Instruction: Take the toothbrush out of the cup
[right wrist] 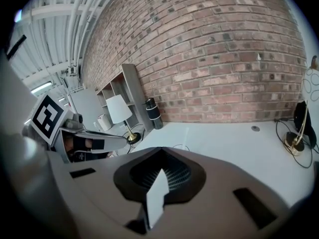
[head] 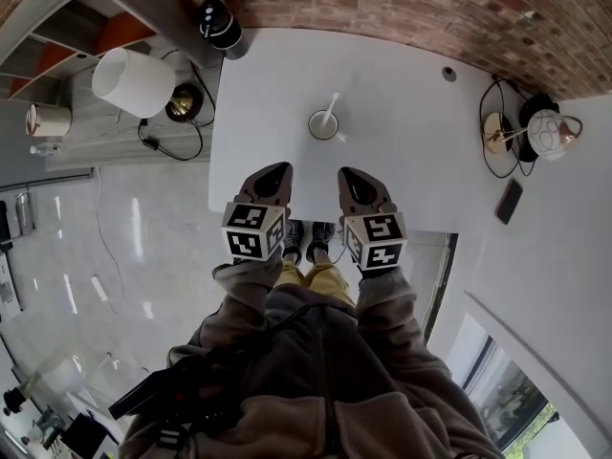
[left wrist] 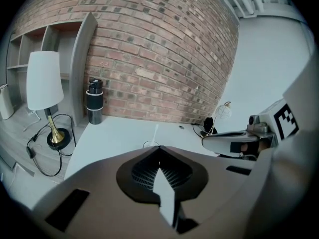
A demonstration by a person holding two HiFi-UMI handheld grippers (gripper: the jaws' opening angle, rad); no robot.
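A white cup [head: 323, 125] stands near the middle of the white table [head: 402, 161], with a white toothbrush [head: 331, 110] leaning out of it to the upper right. My left gripper [head: 275, 172] and right gripper [head: 350, 176] hover side by side at the table's near edge, short of the cup, both shut and holding nothing. Over the shut jaws in the left gripper view, the toothbrush [left wrist: 155, 133] sticks up just past the left gripper [left wrist: 159, 147]. The right gripper [right wrist: 160, 150] hides all but a sliver of the cup's rim [right wrist: 180, 146].
A black cylinder [head: 220, 25] stands at the table's far left corner by the brick wall. A white-shaded lamp [head: 134, 82] sits on the floor to the left. A round cable hole [head: 449, 73] lies far right; a globe lamp [head: 547, 134] and dark phone [head: 510, 201] are further right.
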